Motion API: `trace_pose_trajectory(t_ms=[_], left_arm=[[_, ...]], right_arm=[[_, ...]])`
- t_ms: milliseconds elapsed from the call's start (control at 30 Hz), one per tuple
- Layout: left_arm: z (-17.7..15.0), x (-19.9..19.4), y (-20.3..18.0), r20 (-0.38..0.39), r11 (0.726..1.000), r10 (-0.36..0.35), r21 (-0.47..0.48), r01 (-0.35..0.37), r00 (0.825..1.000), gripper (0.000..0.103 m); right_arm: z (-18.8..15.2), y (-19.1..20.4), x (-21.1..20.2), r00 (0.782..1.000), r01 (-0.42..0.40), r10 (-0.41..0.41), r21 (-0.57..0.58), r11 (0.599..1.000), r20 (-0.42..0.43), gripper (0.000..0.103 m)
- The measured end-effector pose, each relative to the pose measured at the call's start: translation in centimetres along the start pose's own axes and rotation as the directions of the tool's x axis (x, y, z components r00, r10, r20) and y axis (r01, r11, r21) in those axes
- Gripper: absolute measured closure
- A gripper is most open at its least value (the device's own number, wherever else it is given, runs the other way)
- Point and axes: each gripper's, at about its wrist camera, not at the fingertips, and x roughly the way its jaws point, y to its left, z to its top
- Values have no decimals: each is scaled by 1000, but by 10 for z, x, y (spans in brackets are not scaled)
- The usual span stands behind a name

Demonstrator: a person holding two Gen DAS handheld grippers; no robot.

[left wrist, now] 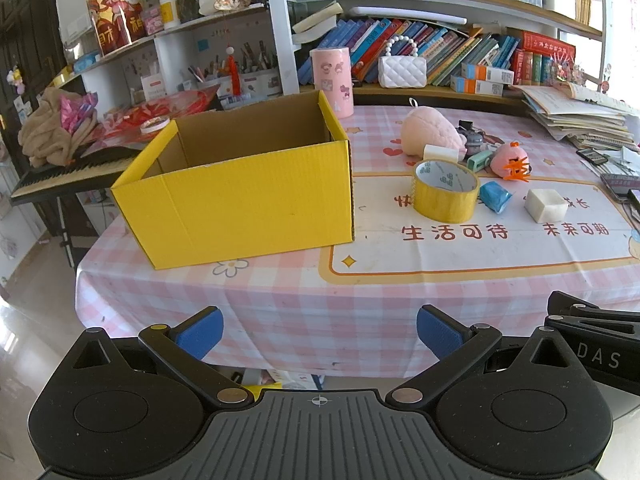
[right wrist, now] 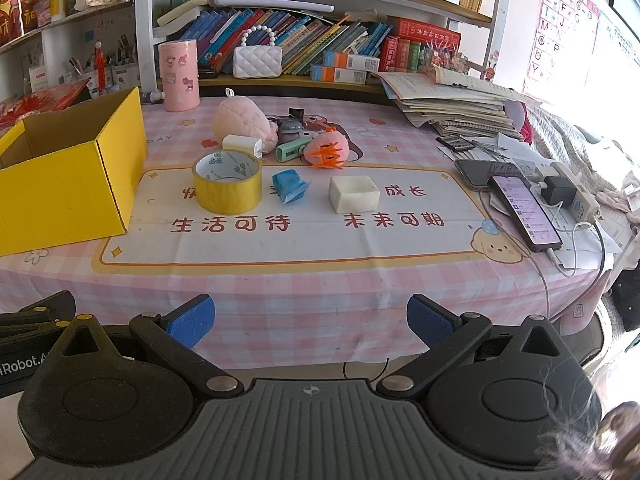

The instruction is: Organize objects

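An open yellow cardboard box (left wrist: 240, 204) (right wrist: 68, 184) stands on the left of the pink checked table; what I see of its inside is bare. To its right lie a yellow tape roll (left wrist: 445, 192) (right wrist: 227, 184), a blue wrapped packet (left wrist: 495, 196) (right wrist: 289, 185), a white block (left wrist: 546, 205) (right wrist: 354, 193), a pink plush (left wrist: 430, 130) (right wrist: 244, 122), a pink bird toy (left wrist: 512, 160) (right wrist: 328, 150), a white charger (left wrist: 440, 153) (right wrist: 241, 144) and a green case (left wrist: 480, 159) (right wrist: 294, 149). My left gripper (left wrist: 319, 334) and right gripper (right wrist: 310, 322) are open and empty, before the table's near edge.
A pink cylinder (left wrist: 333, 80) (right wrist: 179, 76) and a white purse (right wrist: 257, 60) stand at the back by bookshelves. A paper stack (right wrist: 452, 100), phones (right wrist: 524, 210) and a power strip (right wrist: 572, 194) with cables lie on the right. A keyboard (left wrist: 68, 172) sits left of the table.
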Motion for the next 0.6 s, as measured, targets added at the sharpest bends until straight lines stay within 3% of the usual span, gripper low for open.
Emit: trace_pose_trajectory(t_ms=[600], left_arm=[[13,26,-20,-41,1000,-8,-16,8,999,0]], right_arm=[[12,-11,25,1000,0,0,-21,1000,-31,0]])
